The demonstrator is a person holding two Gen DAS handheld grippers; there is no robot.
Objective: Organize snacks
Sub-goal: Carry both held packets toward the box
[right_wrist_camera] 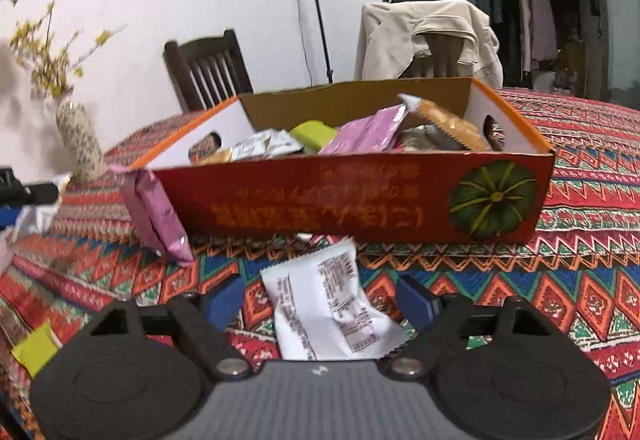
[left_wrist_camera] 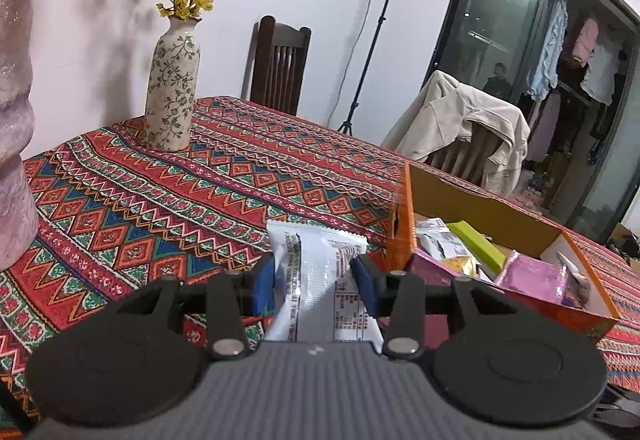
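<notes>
Two white packets (left_wrist_camera: pixel 316 272) (right_wrist_camera: pixel 328 308), one orange box (right_wrist_camera: pixel 360 196), two vases (left_wrist_camera: pixel 172 80) (left_wrist_camera: pixel 14 112), two chairs (left_wrist_camera: pixel 280 64) (left_wrist_camera: pixel 472 152), one jacket (left_wrist_camera: pixel 460 120).

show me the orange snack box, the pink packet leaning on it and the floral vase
orange snack box (right_wrist_camera: pixel 360 196): right wrist view, on its printed front wall
pink packet (right_wrist_camera: pixel 158 212): right wrist view, middle of the wrapper, outside the box's left corner
floral vase (left_wrist_camera: pixel 173 80): left wrist view, on its patterned body
</notes>
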